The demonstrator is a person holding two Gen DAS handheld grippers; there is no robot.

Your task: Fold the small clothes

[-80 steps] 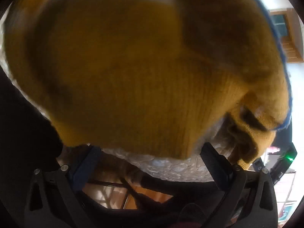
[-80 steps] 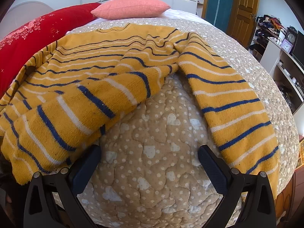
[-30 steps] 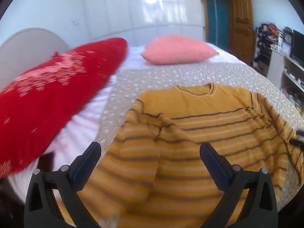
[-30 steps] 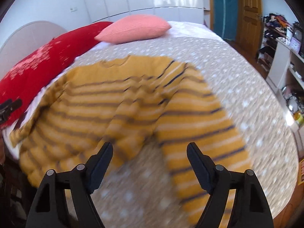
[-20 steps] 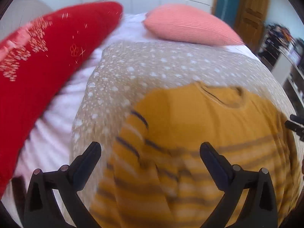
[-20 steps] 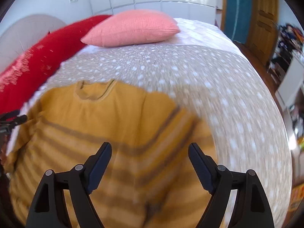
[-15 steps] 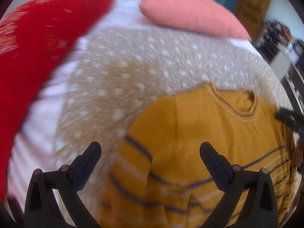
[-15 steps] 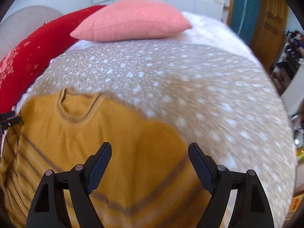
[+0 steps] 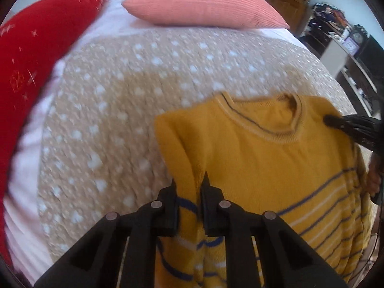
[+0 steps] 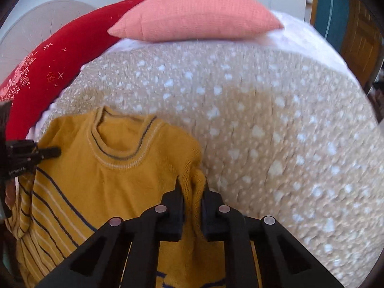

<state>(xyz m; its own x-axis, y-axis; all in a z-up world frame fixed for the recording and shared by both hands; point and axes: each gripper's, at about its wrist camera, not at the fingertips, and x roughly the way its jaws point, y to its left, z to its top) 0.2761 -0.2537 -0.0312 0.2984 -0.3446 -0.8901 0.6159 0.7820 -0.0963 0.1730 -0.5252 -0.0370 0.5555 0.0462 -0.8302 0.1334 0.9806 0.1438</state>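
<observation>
Bedspread (image 9: 115,110) bare beyond sweater (image 9: 264,163); both grippers clamp shoulders.

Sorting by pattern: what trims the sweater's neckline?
The collar is mustard with one dark blue stripe, clearest in the right wrist view.

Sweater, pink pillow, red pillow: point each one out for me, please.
sweater (image 9: 259,158): left wrist view, plain chest below the collar.
pink pillow (image 10: 196,14): right wrist view, middle of its top face.
red pillow (image 9: 36,40): left wrist view, middle of its visible side.
</observation>
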